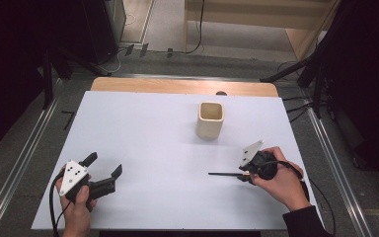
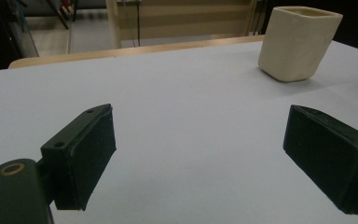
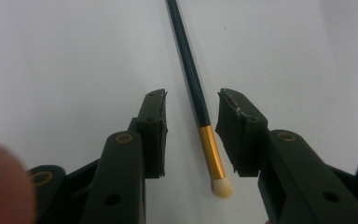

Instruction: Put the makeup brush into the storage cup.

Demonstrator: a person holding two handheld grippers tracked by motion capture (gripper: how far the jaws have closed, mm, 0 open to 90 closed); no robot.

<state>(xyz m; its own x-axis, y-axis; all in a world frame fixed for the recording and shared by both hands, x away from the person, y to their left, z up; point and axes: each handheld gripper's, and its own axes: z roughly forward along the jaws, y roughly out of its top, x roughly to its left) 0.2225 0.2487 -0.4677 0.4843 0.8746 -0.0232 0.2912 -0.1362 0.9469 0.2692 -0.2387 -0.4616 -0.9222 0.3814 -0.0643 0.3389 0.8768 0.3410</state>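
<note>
The right gripper (image 3: 190,123) is down at the white table (image 1: 143,143), its two black jaws parted a little and standing either side of a thin makeup brush (image 3: 196,98) with a dark handle, a gold metal collar and a pale tuft. The jaws bracket the brush near the collar, and a gap shows on both sides, so neither pad (image 3: 154,133) presses on it. In the high view that brush (image 1: 224,174) lies flat on the table's near right part, its handle running out to the left from the right gripper (image 1: 249,173), which the right hand (image 1: 279,180) grips from behind.

The left gripper (image 1: 103,165) sits over the near left of the table in the left hand (image 1: 76,200), jaws spread wide with nothing between them; its own view shows bare white surface between the pads (image 2: 91,154).

A cream square-sided ceramic cup (image 1: 210,119) stands upright toward the far middle of the table, well apart from both grippers and from the brush.
</note>
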